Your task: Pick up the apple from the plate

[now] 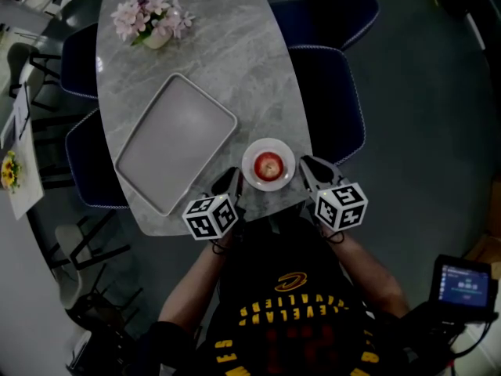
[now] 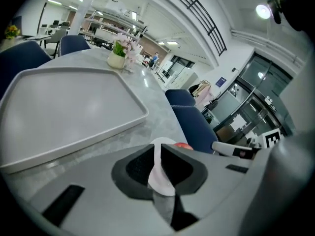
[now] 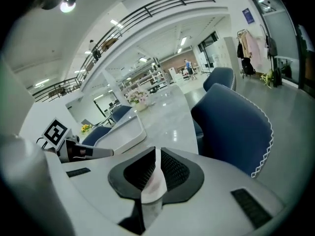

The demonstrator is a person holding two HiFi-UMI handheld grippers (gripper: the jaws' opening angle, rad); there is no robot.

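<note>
A red apple (image 1: 268, 165) lies on a small white plate (image 1: 250, 157) near the front edge of the grey marble table (image 1: 235, 61). My left gripper (image 1: 232, 175) rests just left of the plate, shut and holding nothing. My right gripper (image 1: 306, 163) sits just right of the plate, also shut and empty. In the left gripper view the jaws of the left gripper (image 2: 158, 149) meet, and a sliver of the plate (image 2: 165, 141) and apple (image 2: 183, 145) shows beyond them. The right gripper (image 3: 157, 154) points past the plate toward a blue chair (image 3: 231, 127).
A large grey tray (image 1: 176, 142) lies empty left of the plate. A pot of pink flowers (image 1: 153, 18) stands at the table's far end. Blue chairs (image 1: 329, 92) line both sides. A device with a lit screen (image 1: 466, 284) is at the lower right.
</note>
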